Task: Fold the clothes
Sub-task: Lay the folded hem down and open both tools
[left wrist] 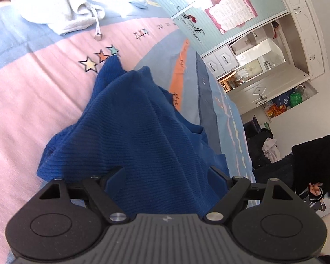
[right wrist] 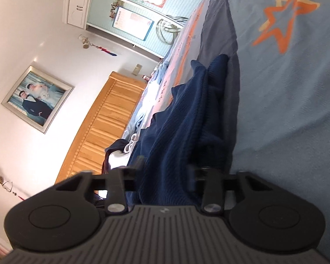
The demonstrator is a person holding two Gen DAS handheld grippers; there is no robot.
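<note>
Left gripper (left wrist: 165, 173): fingers clenched on blue knit sweater (left wrist: 129, 118), cloth bunched between them. Right gripper (right wrist: 166, 167): fingers likewise clamped on the sweater (right wrist: 187, 118). Sweater: lifted, draping from both grippers down onto the bed (left wrist: 22, 101), near its edge. Grey hooded garment (left wrist: 61, 6): far side of bed. Wooden headboard (right wrist: 103, 123): beyond.

You see a bed (left wrist: 33, 92) under a pink-and-blue starred sheet, its wooden headboard (right wrist: 103, 123) against a white wall (right wrist: 28, 33) with a framed photo (right wrist: 36, 99); white cabinets (left wrist: 305, 33) stand in bright daylight.
</note>
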